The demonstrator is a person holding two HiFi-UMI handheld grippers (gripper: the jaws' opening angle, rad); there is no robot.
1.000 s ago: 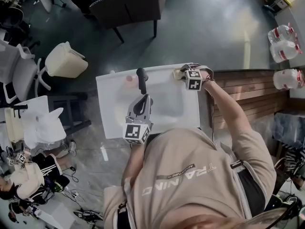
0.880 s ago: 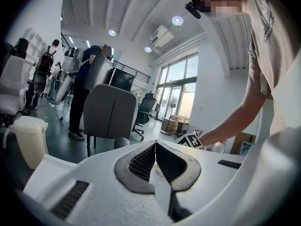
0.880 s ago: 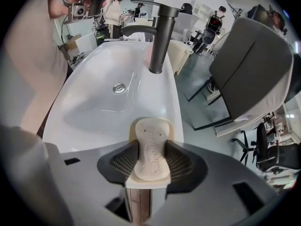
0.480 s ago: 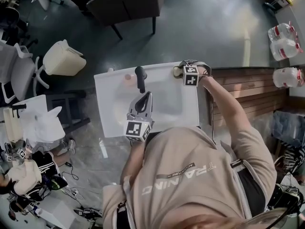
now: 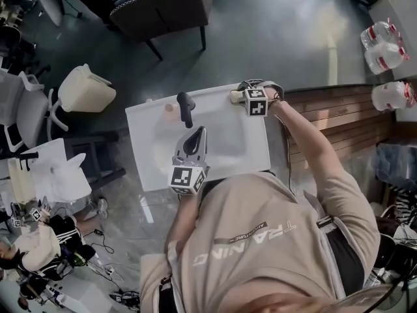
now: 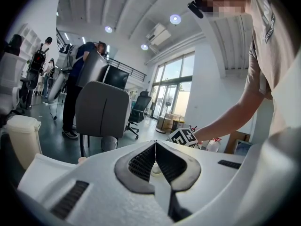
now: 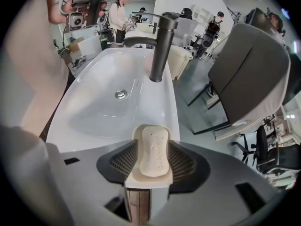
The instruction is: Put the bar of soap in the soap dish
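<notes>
My right gripper (image 7: 151,146) barely shifts, jaws spread flanking the likely slick bar of soap (image 7: 154,159), which I'd pinch by its long sides; on my left gripper (image 6: 155,145) they meet.

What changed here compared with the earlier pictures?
Nothing clearly changed; only the head view drifted. The right gripper stays at the back corner of the sink, its jaws either side of the soap dish with the bar of soap in it. The left gripper stays over the sink, jaws together.

One soap (image 7: 154,150), one dish (image 7: 146,182), one sink (image 5: 140,149), one tap (image 5: 185,109), two tongs, left tongs (image 6: 155,154) and right tongs (image 7: 151,160), three jugs (image 5: 389,96), one dark chair (image 5: 163,8), one cream bin (image 5: 85,90), one wooden desk (image 5: 339,109), one person at the sink (image 5: 273,240)
</notes>
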